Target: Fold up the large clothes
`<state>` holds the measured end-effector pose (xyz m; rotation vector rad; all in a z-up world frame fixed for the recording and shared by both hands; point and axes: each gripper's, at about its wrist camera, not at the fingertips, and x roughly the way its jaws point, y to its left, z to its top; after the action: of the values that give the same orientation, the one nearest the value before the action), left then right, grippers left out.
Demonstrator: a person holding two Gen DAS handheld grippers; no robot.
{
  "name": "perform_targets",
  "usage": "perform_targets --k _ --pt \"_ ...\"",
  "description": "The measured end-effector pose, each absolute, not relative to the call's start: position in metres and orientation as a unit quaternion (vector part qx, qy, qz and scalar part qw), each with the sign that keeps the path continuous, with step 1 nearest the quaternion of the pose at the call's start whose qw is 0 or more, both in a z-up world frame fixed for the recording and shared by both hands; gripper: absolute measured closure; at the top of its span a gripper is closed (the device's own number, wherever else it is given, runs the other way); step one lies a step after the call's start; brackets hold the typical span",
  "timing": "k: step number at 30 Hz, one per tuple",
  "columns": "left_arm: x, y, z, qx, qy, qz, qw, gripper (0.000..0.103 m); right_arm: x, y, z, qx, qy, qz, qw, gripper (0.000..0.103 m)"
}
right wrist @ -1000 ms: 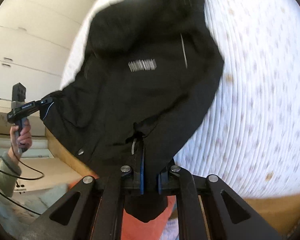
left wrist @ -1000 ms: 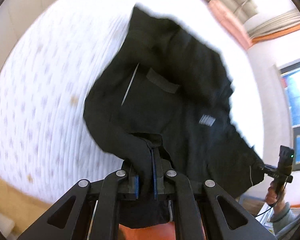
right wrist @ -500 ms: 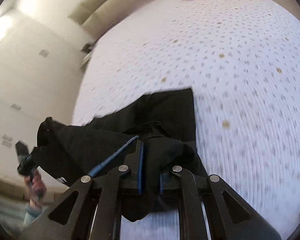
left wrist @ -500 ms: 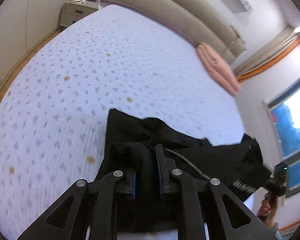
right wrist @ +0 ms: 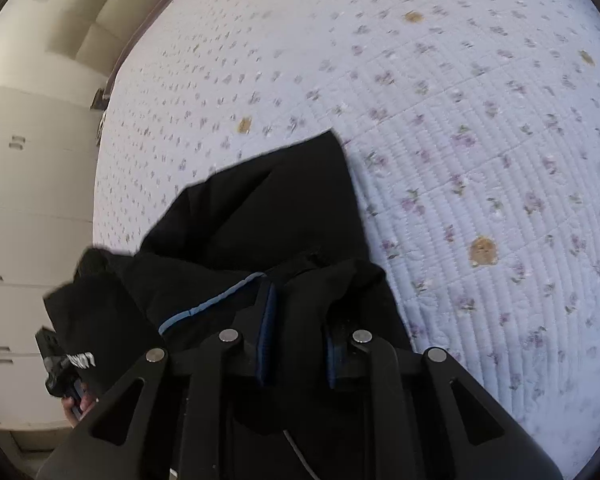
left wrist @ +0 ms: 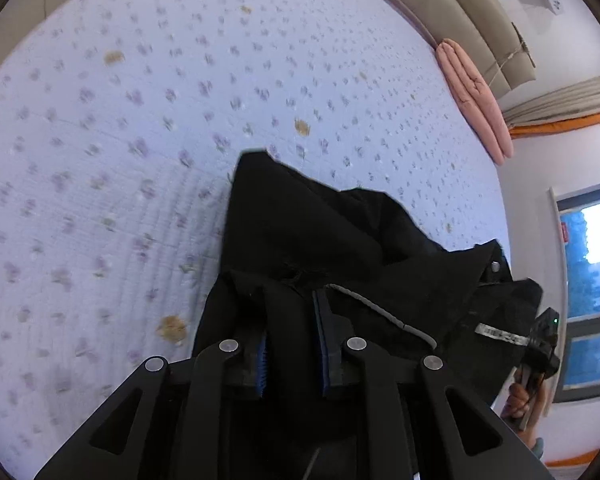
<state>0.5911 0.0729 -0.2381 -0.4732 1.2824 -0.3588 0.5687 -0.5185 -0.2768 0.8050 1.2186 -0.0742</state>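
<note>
While bunched on bed (left wrist: pixel 140 160), black jacket (left wrist: pixel 320 232), shape unreadable.

Black gripper (left wrist: pixel 292 344) — blue pads (left wrist: pixel 261 364), silver screws (left wrist: pixel 228 345).

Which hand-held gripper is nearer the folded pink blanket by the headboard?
Left. The pink blanket lies far ahead, right of the left hand-held gripper; the right hand-held gripper view does not show it.

Both wrist views look steeply down, close over the bed (left wrist: pixel 140 160) — sharing the black garment (left wrist: pixel 340 240).
</note>
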Motion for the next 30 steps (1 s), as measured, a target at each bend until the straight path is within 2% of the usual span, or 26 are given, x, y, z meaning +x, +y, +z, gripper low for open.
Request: perform_targets --k 4,6,7,8,9,11,12,14,16,24,30 --pt "0.571 0.107 -0.188 -0.262 0.548 -0.185 0.773 0.079 0.547 -0.548 -0.252 0.414 0.508 -0.057 0.753 0.079" --pt "0.564 0.123 -0.168 -0.284 0.536 -0.194 0.771 0.079 0.544 -0.549 -0.239 0.387 0.507 -0.070 0.767 0.067" --pt "0.564 0.128 -0.165 -0.290 0.537 -0.198 0.767 0.078 0.543 -0.549 -0.232 0.366 0.507 -0.085 0.776 0.056" --pt "0.562 0.133 -0.160 -0.297 0.538 -0.204 0.762 0.078 0.541 -0.551 -0.223 0.341 0.500 -0.103 0.789 0.050" --pt "0.560 0.133 -0.158 -0.293 0.538 -0.208 0.762 0.076 0.536 -0.556 -0.211 0.322 0.485 -0.115 0.805 0.050" --pt "0.556 0.131 -0.147 -0.263 0.532 -0.209 0.777 0.061 0.537 -0.559 -0.201 0.315 0.474 -0.110 0.815 0.045" --pt "0.552 0.130 -0.140 -0.247 0.522 -0.207 0.790 0.048 0.536 -0.559 -0.197 0.311 0.476 -0.097 0.817 0.043" --pt "0.547 0.130 -0.127 -0.219 0.503 -0.197 0.813 0.041 0.539 -0.553 -0.197 0.295 0.487 -0.083 0.818 0.040" --pt "0.543 0.126 -0.120 -0.188 0.489 -0.189 0.831 0.026 0.542 -0.542 -0.198 0.272 0.498 -0.070 0.821 0.040" --pt "0.577 0.089 -0.177 -0.118 0.534 -0.186 0.816 0.025 0.589 -0.487 -0.225 0.110 0.516 -0.039 0.849 0.039" --pt "0.616 0.083 -0.216 -0.146 0.552 -0.210 0.794 0.025 0.610 -0.489 -0.242 0.113 0.524 -0.015 0.844 0.038"
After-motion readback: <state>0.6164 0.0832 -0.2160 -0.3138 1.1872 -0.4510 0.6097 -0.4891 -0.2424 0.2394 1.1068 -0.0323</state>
